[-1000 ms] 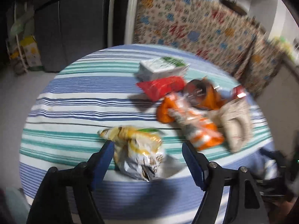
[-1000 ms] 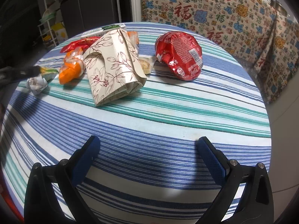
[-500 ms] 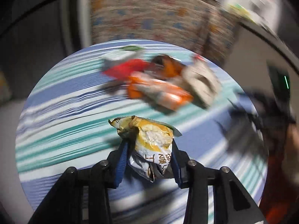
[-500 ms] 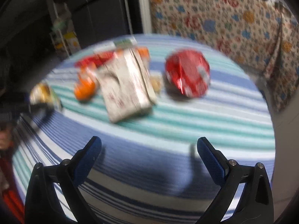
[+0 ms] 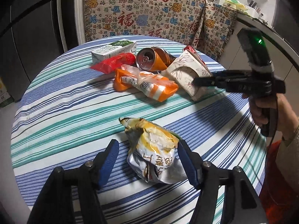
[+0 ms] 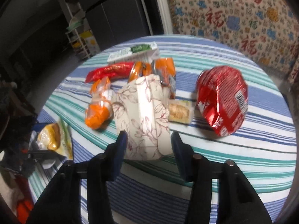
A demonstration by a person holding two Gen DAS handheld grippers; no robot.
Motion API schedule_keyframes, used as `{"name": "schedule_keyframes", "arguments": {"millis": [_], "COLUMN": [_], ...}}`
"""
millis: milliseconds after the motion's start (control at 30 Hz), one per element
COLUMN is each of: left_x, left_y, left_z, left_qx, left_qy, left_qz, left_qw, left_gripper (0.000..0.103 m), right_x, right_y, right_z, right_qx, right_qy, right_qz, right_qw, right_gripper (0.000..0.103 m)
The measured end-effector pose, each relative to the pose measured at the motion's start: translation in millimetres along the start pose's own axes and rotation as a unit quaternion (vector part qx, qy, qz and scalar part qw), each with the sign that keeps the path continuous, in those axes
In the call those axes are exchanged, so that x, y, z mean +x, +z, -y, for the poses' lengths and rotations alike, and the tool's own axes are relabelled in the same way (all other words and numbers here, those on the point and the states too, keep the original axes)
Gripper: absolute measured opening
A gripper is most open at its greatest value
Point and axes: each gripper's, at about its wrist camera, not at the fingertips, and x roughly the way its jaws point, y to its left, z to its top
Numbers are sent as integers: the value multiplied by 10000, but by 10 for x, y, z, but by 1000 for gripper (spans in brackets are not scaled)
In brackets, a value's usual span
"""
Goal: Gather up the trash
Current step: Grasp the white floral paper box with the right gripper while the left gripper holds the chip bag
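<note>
The left gripper (image 5: 147, 160) has its fingers (image 5: 109, 160) apart, having just opened wider, with the yellow wrapper (image 5: 152, 155) between them. The right-hand finger touches the wrapper's edge; the left-hand one stands clear of it, so nothing is clamped. The wrapper lies crumpled on the bench (image 5: 61, 112), near its front edge.

The right gripper (image 6: 148, 149) has just been closing its fingers (image 6: 121, 149) around the near end of the floral box (image 6: 143, 115). They flank the box closely; whether both press on it I cannot tell. In the left wrist view the gripper reaches in from the right, its tip at the box's side, with a hand (image 5: 261, 110) on the grip.

Beyond the box the rest of the trash is bunched on the striped cloth: an orange bag (image 5: 147, 84) just beside the box, an orange can (image 5: 151, 59) lying on its side behind it, a red wrapper (image 5: 114, 63) and a white carton (image 5: 112, 51) farther back. To the right of the box lie a small cracker pack (image 6: 179, 112), touching it, and a red bowl pack (image 6: 222, 102) a little apart.

A patterned cloth (image 5: 145, 16) hangs behind the bench.
</note>
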Motion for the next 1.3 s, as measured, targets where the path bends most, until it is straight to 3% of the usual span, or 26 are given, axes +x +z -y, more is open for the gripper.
{"name": "schedule_keyframes", "arguments": {"millis": [233,300,433,500,567,667,767,800,833,867,1100,1300], "left_x": [-69,-64,-37,-38,-46,-49,-35,-32,-34,-39,-144,-168], "left_y": [13,1,-24,-23,-14,-6,-18,-21,-26,-28,7,52], "left_z": [65,105,219,242,247,256,272,277,282,282,289,449], "left_qx": [-92,-81,140,156,133,147,200,225,243,267,37,46], "left_qy": [-44,-72,135,158,115,116,166,193,220,281,134,265], "left_qz": [54,27,-62,-64,-57,-68,-134,-148,-154,-172,44,196], "left_qw": [9999,9999,9998,9997,9998,9998,9996,9995,9993,9991,9999,9994], "left_gripper": [66,66,66,66,66,66,66,64,49,36,21,18], "right_x": [-439,-490,-466,-486,-527,-540,-424,-376,-306,-288,-643,-758], "right_y": [-175,-251,-419,-449,-435,-381,-347,-345,-356,-360,-330,-419], "right_z": [-189,-212,-194,-184,-178,-185,-158,-143,-121,-111,-197,-50], "right_qx": [-121,-187,-280,-306,-340,-379,-371,-339,-305,-278,-260,-27], "right_qy": [-371,-432,-271,-220,-175,-150,-170,-141,-77,-71,-133,-322], "right_qz": [-22,-208,-545,-541,-443,-363,-491,-568,-733,-774,-248,-132], "right_qw": [9992,9987,9978,9978,9983,9985,9980,9977,9968,9966,9993,9994], "right_gripper": [41,41,49,50,62,70,72,71,46,40,38,38]}}
